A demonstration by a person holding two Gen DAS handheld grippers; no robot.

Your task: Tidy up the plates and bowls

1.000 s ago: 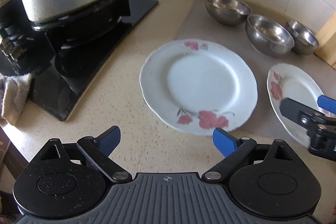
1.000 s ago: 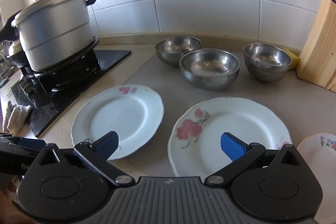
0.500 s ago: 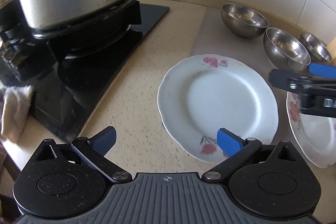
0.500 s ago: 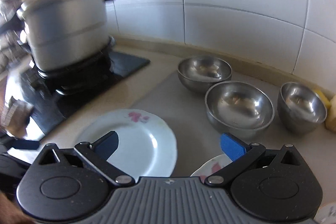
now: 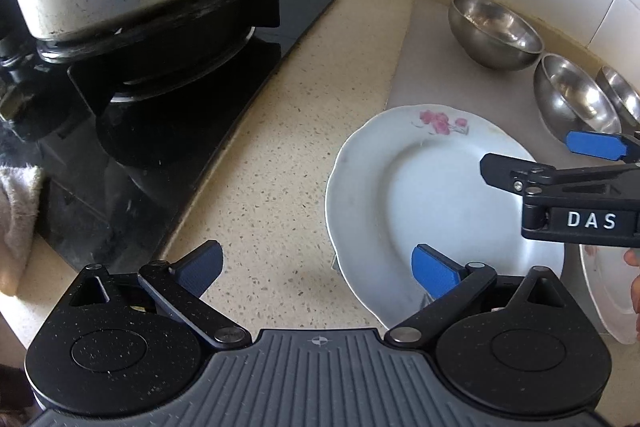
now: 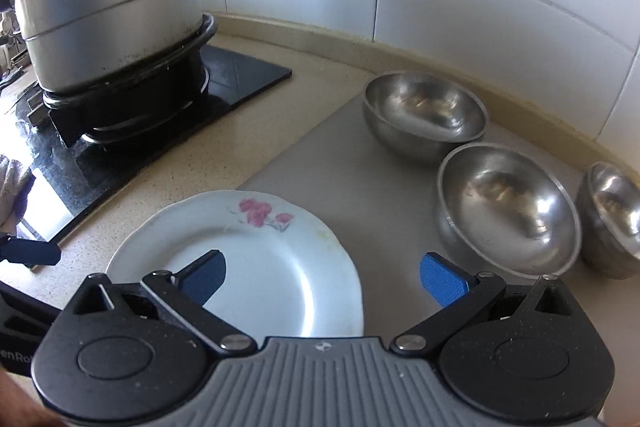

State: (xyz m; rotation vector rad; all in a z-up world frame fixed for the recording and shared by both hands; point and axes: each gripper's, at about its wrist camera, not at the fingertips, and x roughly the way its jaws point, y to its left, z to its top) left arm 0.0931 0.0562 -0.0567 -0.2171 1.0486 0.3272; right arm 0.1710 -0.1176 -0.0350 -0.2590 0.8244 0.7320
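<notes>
both tools, left tool [image 5: 316, 263] and right tool [image 6: 322, 271], now nearer the floral plate [image 5: 432, 187], jaws spread, empty; risk: clipping its rim, skidding it toward the stove [image 5: 168, 99].

Glossy ceramic plate [image 6: 256, 259], shiny steel bowls [image 6: 508, 203], speckled stone counter [image 5: 272, 147]
</notes>
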